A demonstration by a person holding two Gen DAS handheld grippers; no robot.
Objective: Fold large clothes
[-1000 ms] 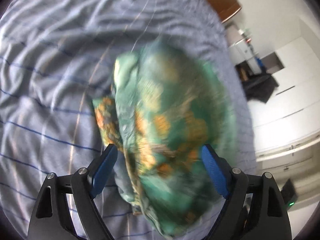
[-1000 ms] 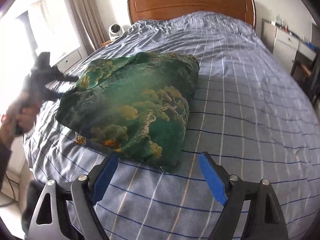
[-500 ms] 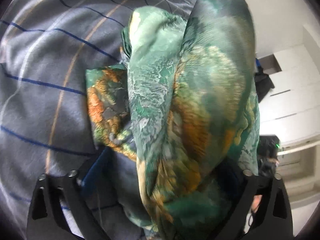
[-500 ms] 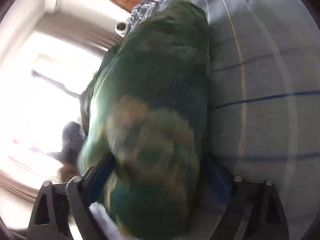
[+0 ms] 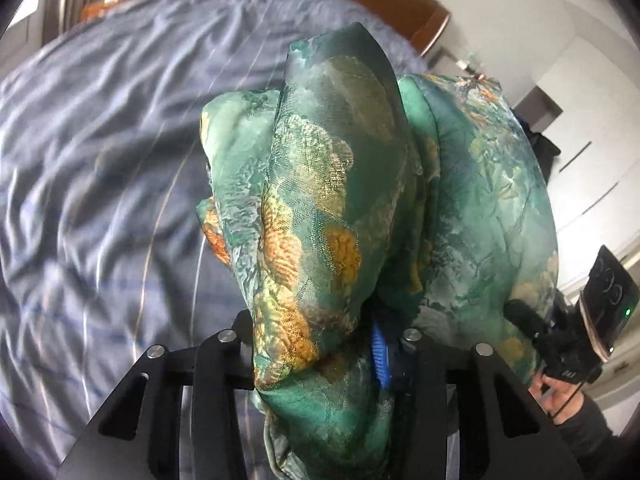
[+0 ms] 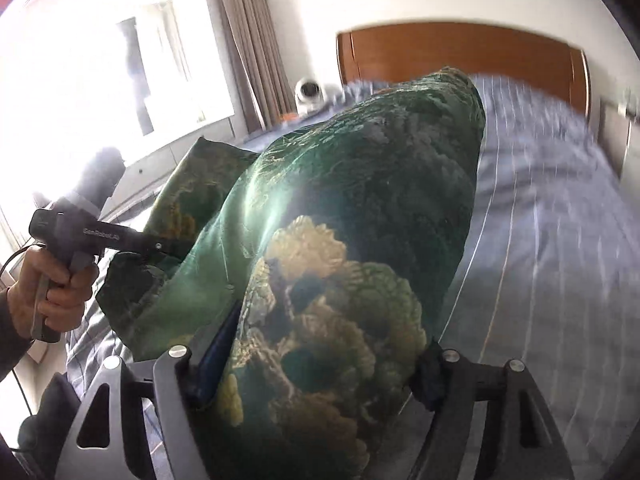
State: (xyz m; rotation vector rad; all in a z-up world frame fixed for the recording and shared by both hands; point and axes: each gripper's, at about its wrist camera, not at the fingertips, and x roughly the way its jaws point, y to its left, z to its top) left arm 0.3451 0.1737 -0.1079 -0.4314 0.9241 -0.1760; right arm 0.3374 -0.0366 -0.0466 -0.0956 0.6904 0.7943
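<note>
1. Green satin with orange-gold blooms fills both wrist views: the garment (image 5: 328,208) is bunched into a thick roll, with the striped blue bed (image 5: 100,168) behind it, toward the headboard (image 6: 460,52) end.
2. My left gripper (image 5: 320,344) has just been closing its jaws, and they now pinch a gathered fold of the cloth; only a sliver of one blue pad shows beside the fabric.
3. My right gripper (image 6: 316,364) has also been closing. Its jaws stand fairly wide, clamped around a fat wad of the same garment.
4. Both views are blurred, so I cannot tell how much of the cloth touches the bed.
5. Risk: this slick fabric may slide out of the left pinch if I pull the two grippers apart too sharply.
6. Risk: the right jaws hold several layers at once, so I judge the fold could come out lopsided or trap a hidden crease.
7. Risk: dragging low could snag and rumple the bed cover.
</note>
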